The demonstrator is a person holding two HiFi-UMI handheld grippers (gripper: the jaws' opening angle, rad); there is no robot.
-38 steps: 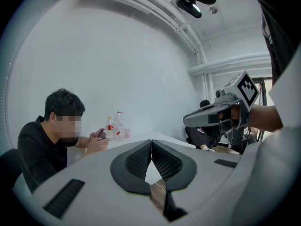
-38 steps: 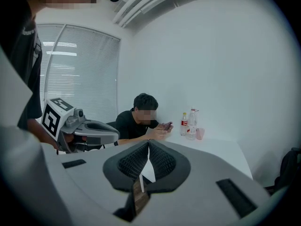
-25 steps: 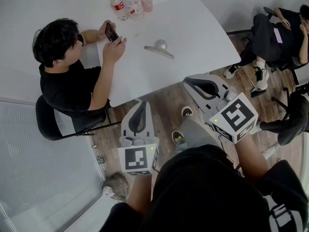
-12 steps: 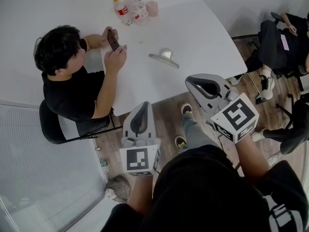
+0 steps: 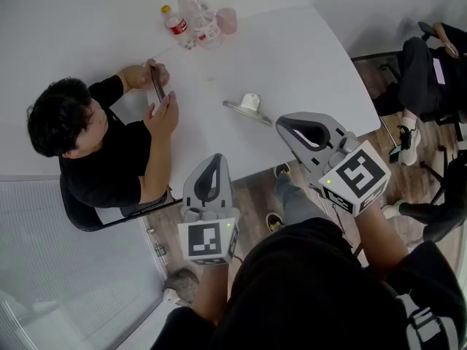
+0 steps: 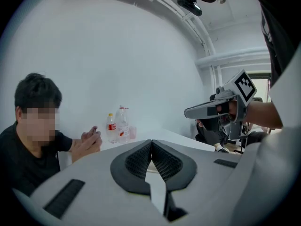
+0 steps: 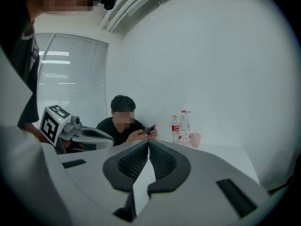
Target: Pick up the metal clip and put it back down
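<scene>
The metal clip (image 5: pixel 248 108), a flat silvery piece with a rounded knob, lies on the white table (image 5: pixel 306 57) near its front edge. My right gripper (image 5: pixel 283 122) is shut and empty, its tip just short of the clip at the table's edge. My left gripper (image 5: pixel 214 158) is also shut and empty, over the wooden floor below the table edge, to the clip's lower left. In the left gripper view the pads (image 6: pixel 141 160) meet at the tip. In the right gripper view the pads (image 7: pixel 160 161) are closed too. The clip is hidden behind the jaws in both gripper views.
A person in black (image 5: pixel 95 152) sits at the table's left side holding a phone (image 5: pixel 156 84). Two bottles (image 5: pixel 191 17) and a pink cup (image 5: pixel 227 20) stand at the far edge. Another seated person (image 5: pixel 430 71) and chairs are at the right. Window blinds (image 5: pixel 66 261) are at lower left.
Both grippers have moved forward toward the table; the right one's tip now reaches its edge near the clip. The jaws stayed shut. The clip has not moved on the table.
</scene>
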